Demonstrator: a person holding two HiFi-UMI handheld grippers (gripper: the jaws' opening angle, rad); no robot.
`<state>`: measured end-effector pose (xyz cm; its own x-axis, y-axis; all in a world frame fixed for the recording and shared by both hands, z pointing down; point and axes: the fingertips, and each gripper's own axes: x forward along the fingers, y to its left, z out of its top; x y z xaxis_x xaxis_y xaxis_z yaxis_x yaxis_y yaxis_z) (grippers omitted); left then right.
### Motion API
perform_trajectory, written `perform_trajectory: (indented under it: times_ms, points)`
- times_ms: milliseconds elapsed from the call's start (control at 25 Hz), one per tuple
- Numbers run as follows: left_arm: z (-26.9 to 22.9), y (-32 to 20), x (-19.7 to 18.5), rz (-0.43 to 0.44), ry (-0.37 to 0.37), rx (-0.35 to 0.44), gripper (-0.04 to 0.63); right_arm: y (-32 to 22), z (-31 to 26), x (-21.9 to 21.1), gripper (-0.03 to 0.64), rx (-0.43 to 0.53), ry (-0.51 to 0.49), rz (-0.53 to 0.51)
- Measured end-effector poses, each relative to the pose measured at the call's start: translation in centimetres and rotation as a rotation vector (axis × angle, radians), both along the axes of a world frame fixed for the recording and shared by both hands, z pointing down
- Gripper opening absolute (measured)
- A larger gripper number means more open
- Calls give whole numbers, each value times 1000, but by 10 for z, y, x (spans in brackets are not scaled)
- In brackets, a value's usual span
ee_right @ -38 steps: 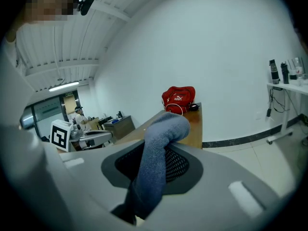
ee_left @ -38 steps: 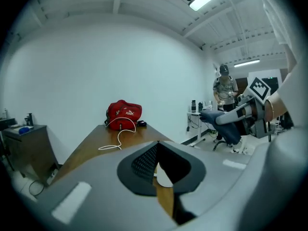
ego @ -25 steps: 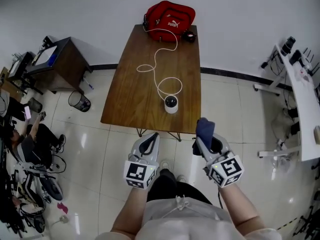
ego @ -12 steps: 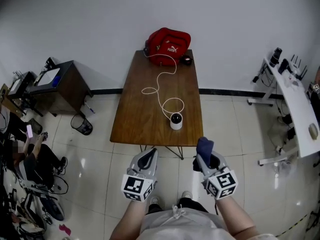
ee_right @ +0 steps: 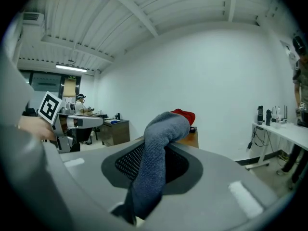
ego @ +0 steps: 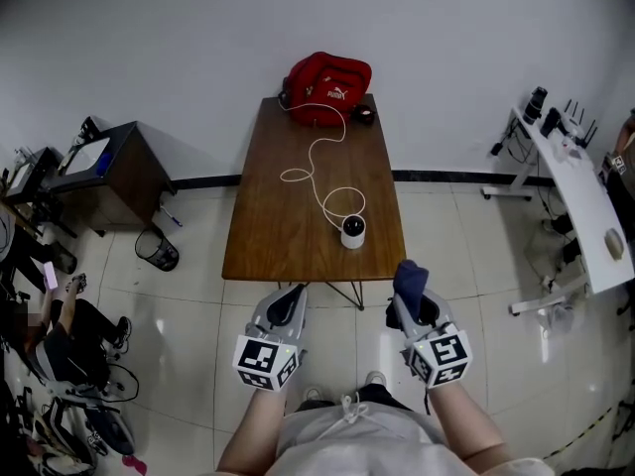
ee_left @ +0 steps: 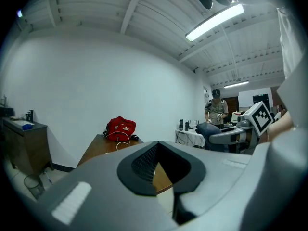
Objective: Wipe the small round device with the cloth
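Note:
The small round device (ego: 352,231), white with a dark top, stands near the front right corner of the brown table (ego: 278,236), its white cable (ego: 316,162) snaking back to a red bag (ego: 329,77). My right gripper (ego: 409,288) is shut on a blue-grey cloth (ego: 408,276) that sticks up between its jaws (ee_right: 156,162). It hovers just off the table's front edge, below and right of the device. My left gripper (ego: 289,303) is shut with nothing in it, also short of the front edge. The red bag (ee_left: 120,128) shows far off in the left gripper view.
A small dark object (ego: 363,113) lies beside the bag. A dark cabinet (ego: 111,172) and a bin (ego: 159,251) stand left of the table. A white bench (ego: 575,201) with bottles is at the right. A seated person (ego: 55,315) is at far left.
The view has tilted so the table and device sit lower and nearer the grippers. Both grippers have edged toward the table's front edge. The cloth stays gripped in the right one.

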<state>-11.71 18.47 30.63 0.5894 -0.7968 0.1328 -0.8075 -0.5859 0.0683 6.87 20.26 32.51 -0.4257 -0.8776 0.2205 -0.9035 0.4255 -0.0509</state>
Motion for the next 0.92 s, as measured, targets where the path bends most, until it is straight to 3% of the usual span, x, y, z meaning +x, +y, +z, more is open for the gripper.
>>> perform_trajectory:
  times_ms: [920]
  points:
    - [-6,-12,4,21,1,12,6,-11,-10,-3,104,16,-1,3]
